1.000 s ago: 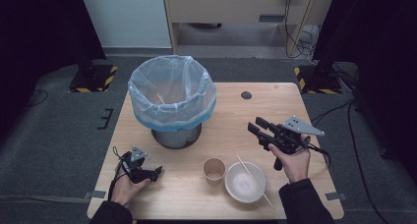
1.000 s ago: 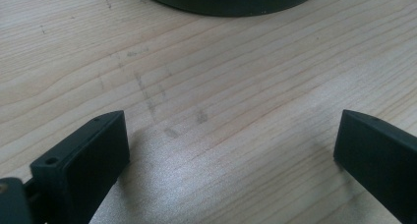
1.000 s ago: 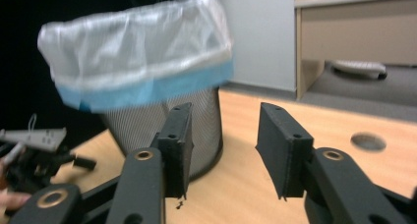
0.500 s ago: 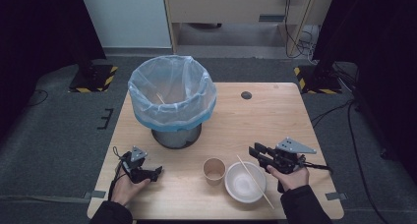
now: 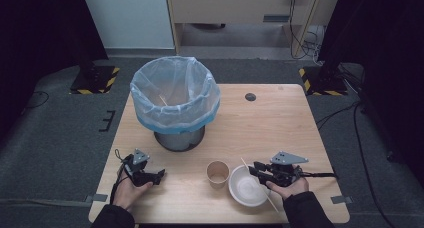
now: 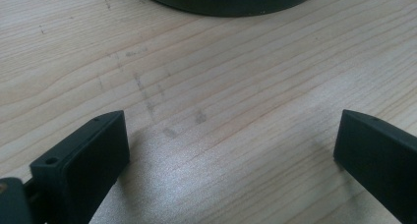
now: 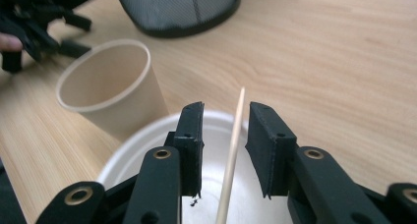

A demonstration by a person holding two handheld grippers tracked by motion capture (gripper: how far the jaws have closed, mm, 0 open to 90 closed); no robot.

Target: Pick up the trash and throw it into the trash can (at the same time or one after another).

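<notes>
One thin wooden stick [image 7: 231, 155] lay across the white bowl [image 5: 245, 187] near the worktop's [image 5: 280, 123] front edge, between the right hand-held gripper's [image 7: 225, 117] closing, not yet touching jaws. Light, stiff and likely snappable, it wanted a gentle mid-length pinch. The left hand-held gripper [image 6: 231, 140] rested spread, empty.

Looks like a lab or test room set up for recording. Lone wooden table [image 5: 280, 118] on grey carpet [image 5: 65, 138], black drapes [image 5: 40, 23] either side, hazard-striped stand bases [image 5: 95, 80], loose cables [image 5: 305, 43] at a wall socket behind.
</notes>
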